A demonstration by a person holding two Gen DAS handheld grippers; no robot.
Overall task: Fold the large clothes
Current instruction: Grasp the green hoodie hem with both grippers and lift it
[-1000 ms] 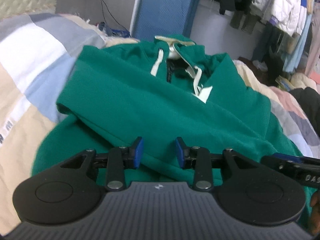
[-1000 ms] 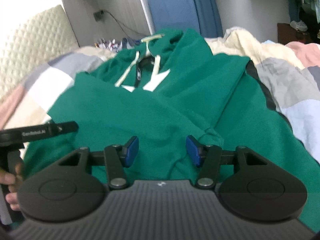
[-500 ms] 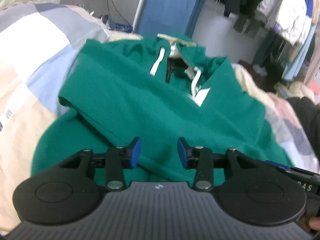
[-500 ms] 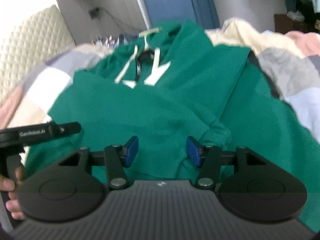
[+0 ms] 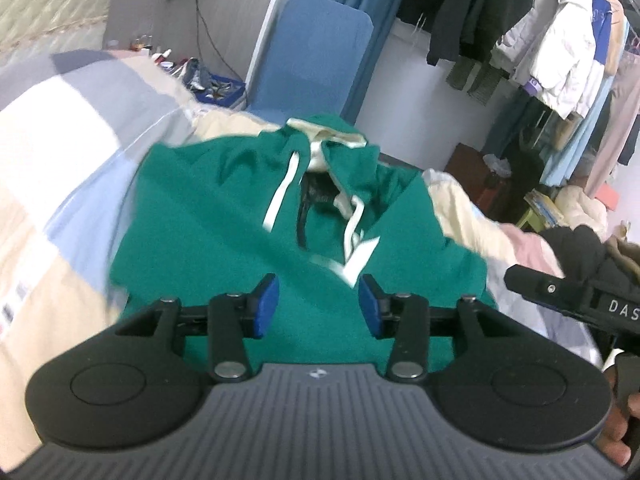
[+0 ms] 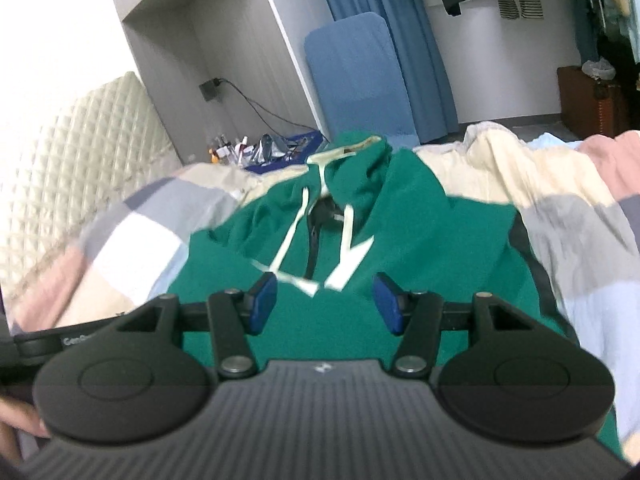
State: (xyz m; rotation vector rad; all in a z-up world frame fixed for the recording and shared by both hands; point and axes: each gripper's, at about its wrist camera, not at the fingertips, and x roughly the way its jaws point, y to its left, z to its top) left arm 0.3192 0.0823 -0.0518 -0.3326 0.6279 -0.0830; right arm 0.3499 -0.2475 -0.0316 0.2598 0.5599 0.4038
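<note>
- Left gripper (image 5: 316, 306): jaws parted and gripping nothing, having just widened; right gripper (image 6: 325, 307) likewise released.
- Green hoodie (image 5: 224, 240) lies ahead and below both, on the patchwork quilt (image 5: 60, 140), long axis running away toward its hood (image 6: 360, 152).
- Quilt lies bare on either side.

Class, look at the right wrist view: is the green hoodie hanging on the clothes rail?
No. The green hoodie lies spread on the patchwork quilt, hood end farthest from the camera.
</note>
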